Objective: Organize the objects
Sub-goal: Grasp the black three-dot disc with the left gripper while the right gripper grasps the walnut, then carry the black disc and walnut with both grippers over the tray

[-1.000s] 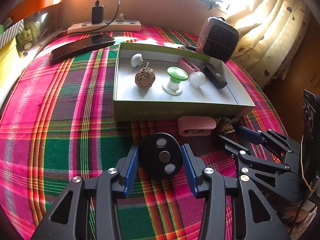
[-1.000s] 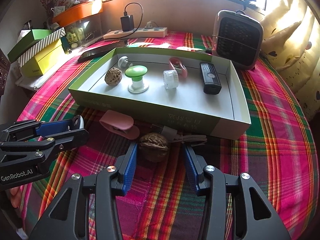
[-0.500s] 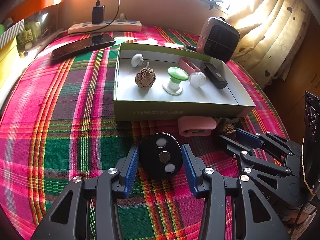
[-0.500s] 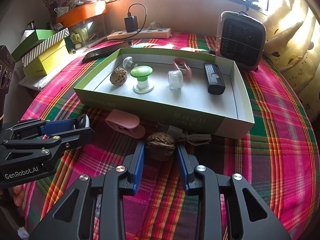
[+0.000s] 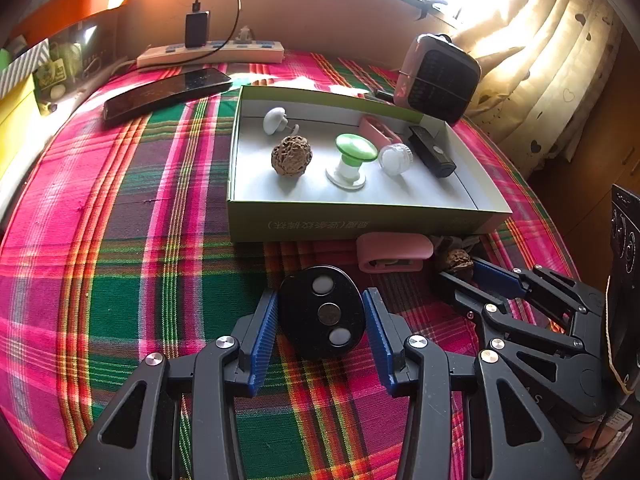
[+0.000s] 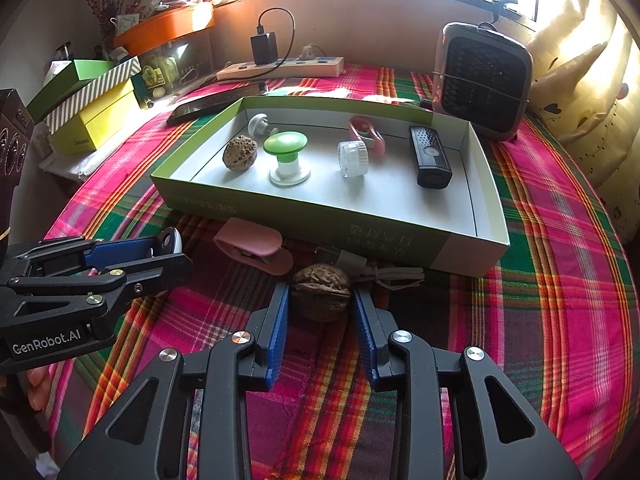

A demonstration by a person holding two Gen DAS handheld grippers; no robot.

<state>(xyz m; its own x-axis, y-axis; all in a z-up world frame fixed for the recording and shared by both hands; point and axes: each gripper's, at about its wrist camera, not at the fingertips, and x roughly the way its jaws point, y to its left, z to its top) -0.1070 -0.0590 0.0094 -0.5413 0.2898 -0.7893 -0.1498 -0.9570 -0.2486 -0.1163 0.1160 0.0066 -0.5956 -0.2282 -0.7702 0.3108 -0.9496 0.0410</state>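
Pinched in the right gripper (image 6: 319, 292): a brown, wrinkled walnut (image 6: 320, 300), blue pads pressed against both its sides, low over the pink-and-green plaid cloth (image 6: 560, 300) and just in front of the near wall of the shallow green cardboard box (image 6: 360, 236). Clamped in the left gripper (image 5: 320, 298) in the same way: a black oval key fob with three round buttons (image 5: 323, 312), also outside the box and near its front wall.

Judged better than half done. Already laid in the box:
- a second brown walnut (image 6: 240, 153)
- a small white mushroom-shaped knob (image 6: 258, 123)
- a green-capped white stopper (image 6: 285, 148)
- a clear round plastic jar (image 6: 352, 159)
- a pink clip (image 6: 366, 132)
- a black rectangular device (image 6: 430, 158)

Not yet boxed: the two gripped pieces, a pink plastic clip (image 6: 252, 242) touching the front wall, and a bundled pale cable (image 6: 384, 274) beside the walnut (possibly meant for the box too).

Looked hard, round and deeply ridged, that held walnut. Seated squarely between the pads, with its seam running across, and judged unlikely to slip.
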